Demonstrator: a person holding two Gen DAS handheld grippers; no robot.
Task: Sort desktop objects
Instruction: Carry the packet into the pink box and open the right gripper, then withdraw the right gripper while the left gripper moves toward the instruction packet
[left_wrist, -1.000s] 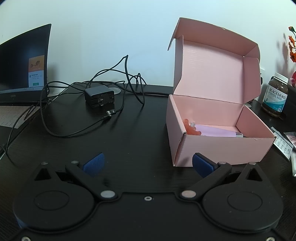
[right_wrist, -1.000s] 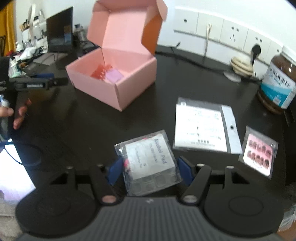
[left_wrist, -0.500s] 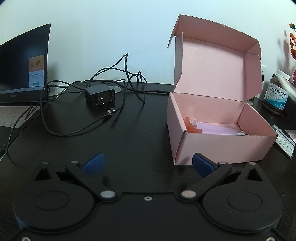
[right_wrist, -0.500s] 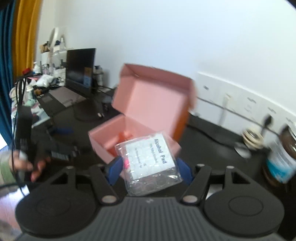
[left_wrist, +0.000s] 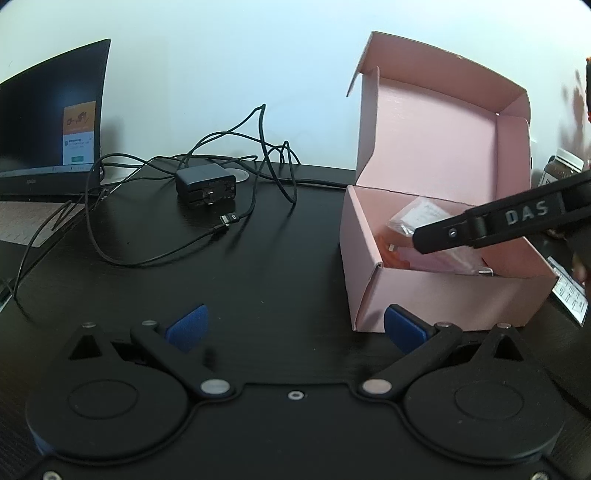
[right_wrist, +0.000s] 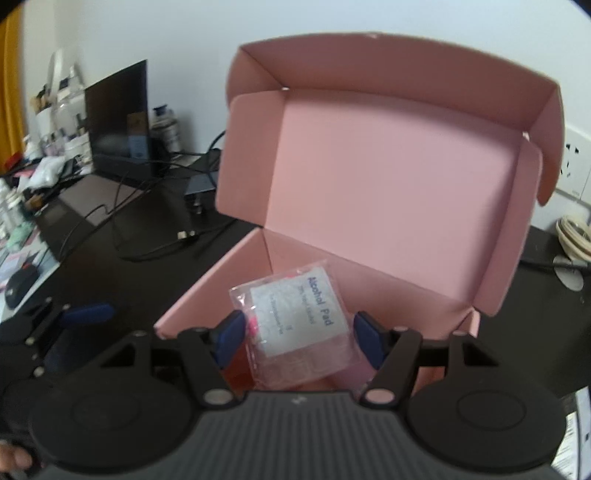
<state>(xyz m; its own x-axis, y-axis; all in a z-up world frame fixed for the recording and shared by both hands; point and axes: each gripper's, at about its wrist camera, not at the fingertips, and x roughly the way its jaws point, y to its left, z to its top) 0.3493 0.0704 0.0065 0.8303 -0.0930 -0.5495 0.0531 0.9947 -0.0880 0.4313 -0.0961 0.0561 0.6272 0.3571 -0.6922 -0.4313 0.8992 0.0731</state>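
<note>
My right gripper (right_wrist: 295, 330) is reaching over the open pink box (right_wrist: 369, 192), fingers clenched on a clear packet labelled "Alcohol Pad" (right_wrist: 295, 328). The packet is sitting between the two blue pads (right_wrist: 231, 334), tilted, its label edge pointing toward 1 o'clock. It is hanging above the box's interior, over something orange-red (right_wrist: 240, 374) and a pale pink item on the floor of the box; blur is keeping me from telling whether the packet is touching them.

From the left wrist view, the right gripper (left_wrist: 410, 230) is showing as a black bar marked "DAS" entering from 3 o'clock, its tip inside the pink box (left_wrist: 436, 291), with the packet (left_wrist: 417, 216) at its end.

My left gripper (left_wrist: 293, 328) is resting low over the black desk (left_wrist: 266, 273), fingers spread wide and holding nothing. The box's near corner is sitting just beside the right-hand pad (left_wrist: 402, 326).

At 11 o'clock from the left gripper, a black charger brick (left_wrist: 205, 184) is lying among tangled cables (left_wrist: 258, 147). A laptop (left_wrist: 51, 122) is standing at 10 o'clock, screen lit. A brown jar (left_wrist: 563, 168) is peeking in at 2 o'clock, behind the box.
</note>
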